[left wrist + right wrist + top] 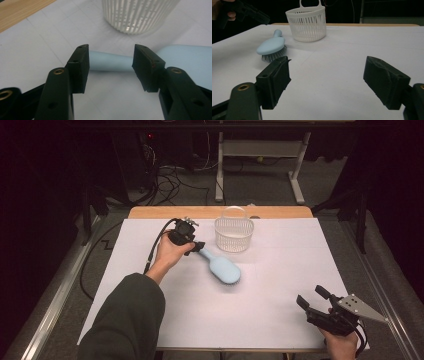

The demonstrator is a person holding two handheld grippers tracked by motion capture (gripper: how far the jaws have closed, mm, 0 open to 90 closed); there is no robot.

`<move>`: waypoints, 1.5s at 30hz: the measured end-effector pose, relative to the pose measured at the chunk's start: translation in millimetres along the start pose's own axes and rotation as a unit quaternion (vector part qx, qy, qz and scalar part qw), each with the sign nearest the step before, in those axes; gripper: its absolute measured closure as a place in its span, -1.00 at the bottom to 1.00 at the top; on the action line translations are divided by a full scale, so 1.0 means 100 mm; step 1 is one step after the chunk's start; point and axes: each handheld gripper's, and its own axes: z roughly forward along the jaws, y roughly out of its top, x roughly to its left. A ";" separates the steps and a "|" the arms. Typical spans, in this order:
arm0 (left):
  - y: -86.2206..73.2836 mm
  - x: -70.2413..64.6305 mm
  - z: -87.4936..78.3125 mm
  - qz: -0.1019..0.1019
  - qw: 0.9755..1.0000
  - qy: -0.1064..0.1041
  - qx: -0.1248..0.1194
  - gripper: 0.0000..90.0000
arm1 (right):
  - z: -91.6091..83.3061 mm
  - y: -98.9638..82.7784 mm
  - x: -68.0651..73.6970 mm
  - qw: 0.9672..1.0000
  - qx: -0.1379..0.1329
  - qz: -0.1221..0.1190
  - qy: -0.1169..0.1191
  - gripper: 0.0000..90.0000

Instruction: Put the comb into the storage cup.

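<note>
A light blue hairbrush [222, 267] lies bristles down on the white sheet, its handle pointing toward the far left. My left gripper [194, 246] hovers at the handle's end with its jaws open. In the left gripper view the handle [110, 63] runs across behind the gap of that gripper [111, 53], and the pads do not touch it. My right gripper [314, 301] rests open at the near right corner of the table with nothing between its jaws. From the right gripper [327, 65], the brush [272, 46] lies far off to the left.
A white slotted basket [234, 234] with a loop handle stands just beyond the brush, toward the back of the table; it appears as the basket [137, 15] and the basket [308, 23]. The wooden table edge [200, 212] shows behind the sheet. Cables and a desk frame lie on the floor beyond.
</note>
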 end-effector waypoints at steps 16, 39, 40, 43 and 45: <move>0.26 -0.01 0.30 0.008 0.997 0.023 0.071 0.42 | 0.00 0.00 0.02 1.000 0.000 -0.006 0.008 -0.51; 0.24 -0.07 0.55 0.037 0.991 0.024 0.130 0.80 | 0.01 0.00 0.02 1.000 0.004 -0.009 0.008 -0.51; 0.23 -0.07 0.55 0.039 0.990 0.021 0.130 0.81 | 0.01 0.00 0.02 1.000 0.004 -0.009 0.008 -0.51; 0.23 -0.08 0.54 0.042 0.990 0.017 0.135 0.85 | 0.00 0.00 0.02 1.000 0.003 -0.010 0.008 -0.50; 0.22 -0.08 0.53 0.043 0.990 0.016 0.136 0.86 | 0.00 0.00 0.02 1.000 0.004 -0.009 0.008 -0.50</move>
